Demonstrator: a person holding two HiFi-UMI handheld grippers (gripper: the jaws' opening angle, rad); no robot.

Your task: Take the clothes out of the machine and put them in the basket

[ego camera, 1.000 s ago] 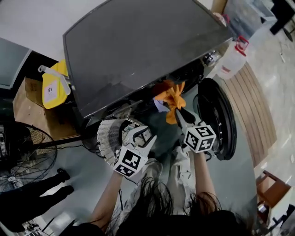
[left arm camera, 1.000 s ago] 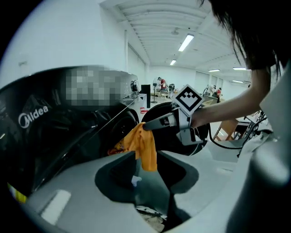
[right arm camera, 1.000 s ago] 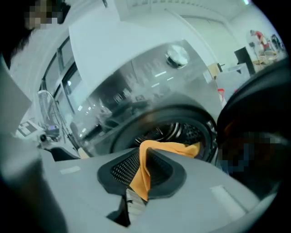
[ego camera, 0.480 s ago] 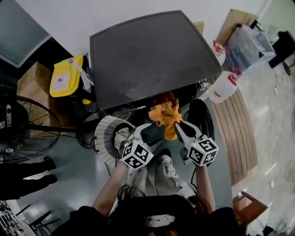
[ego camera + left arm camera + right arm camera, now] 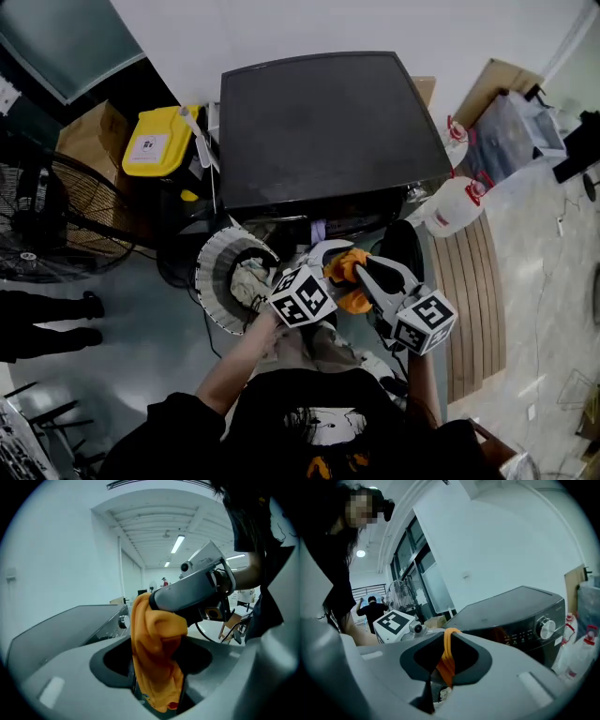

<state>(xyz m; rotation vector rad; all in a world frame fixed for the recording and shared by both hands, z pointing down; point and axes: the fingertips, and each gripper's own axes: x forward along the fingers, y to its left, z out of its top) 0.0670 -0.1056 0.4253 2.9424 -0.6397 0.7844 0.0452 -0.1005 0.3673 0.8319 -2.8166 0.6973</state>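
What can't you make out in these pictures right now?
- Inside the washing machine: head view, hidden under its own top; clothes left there unknown.
- Basket contents: head view, small and partly behind the left claw; only something pale shows.
- Orange cloth: bunched in the right claw in every view; garment type unclear.
- Machine door: head view, mostly behind the right claw.

White wall (image 5: 300,23) behind. Glossy grey floor (image 5: 141,366). Wooden slat platform (image 5: 476,300) at head view's right, white jug (image 5: 452,204) beside it. At its left: standing fan (image 5: 42,220), cardboard box (image 5: 89,136), yellow container (image 5: 159,142). Ceiling strip lights (image 5: 178,543) lit. Glazed partition (image 5: 410,562).
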